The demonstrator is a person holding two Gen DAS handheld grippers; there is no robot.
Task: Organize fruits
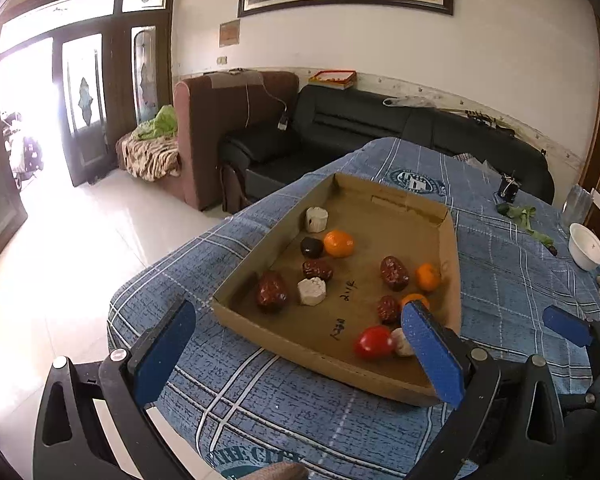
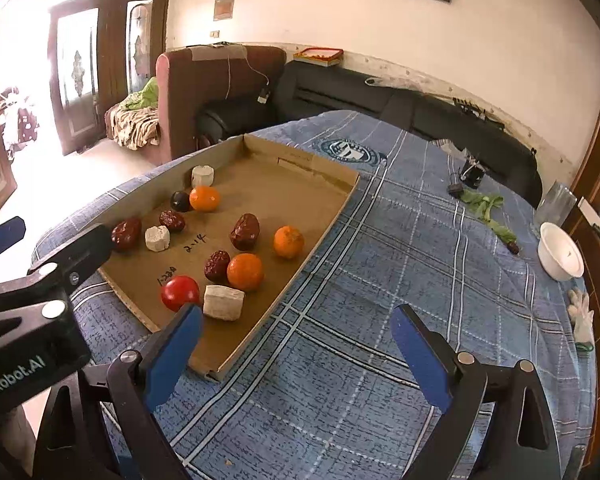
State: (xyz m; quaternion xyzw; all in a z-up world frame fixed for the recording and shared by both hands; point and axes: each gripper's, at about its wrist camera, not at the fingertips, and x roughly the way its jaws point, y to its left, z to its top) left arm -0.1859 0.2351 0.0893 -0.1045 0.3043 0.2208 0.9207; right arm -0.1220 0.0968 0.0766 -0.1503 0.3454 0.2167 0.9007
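Observation:
A shallow cardboard tray (image 1: pixel 448 272) (image 2: pixel 300 184) lies on a blue plaid tablecloth. In it are three oranges (image 1: pixel 339 243) (image 2: pixel 245 271), several red dates (image 1: pixel 395 273) (image 2: pixel 245 231), a red tomato (image 1: pixel 373 342) (image 2: pixel 180 293), a dark plum (image 1: pixel 311 247) (image 2: pixel 179 201) and white chunks (image 1: pixel 311 291) (image 2: pixel 223 302). My left gripper (image 1: pixel 300 356) is open and empty, held over the tray's near edge. My right gripper (image 2: pixel 300 356) is open and empty, over the cloth just right of the tray's near corner. The left gripper's body also shows at the left in the right wrist view (image 2: pixel 40 292).
A white bowl (image 1: pixel 587 246) (image 2: pixel 561 251) stands at the table's right edge, with green leaves (image 2: pixel 486 210), a small black object (image 2: pixel 471 174) and a clear container (image 2: pixel 556 204) nearby. A black sofa (image 1: pixel 380 128) and a brown armchair (image 1: pixel 204 132) stand behind the table.

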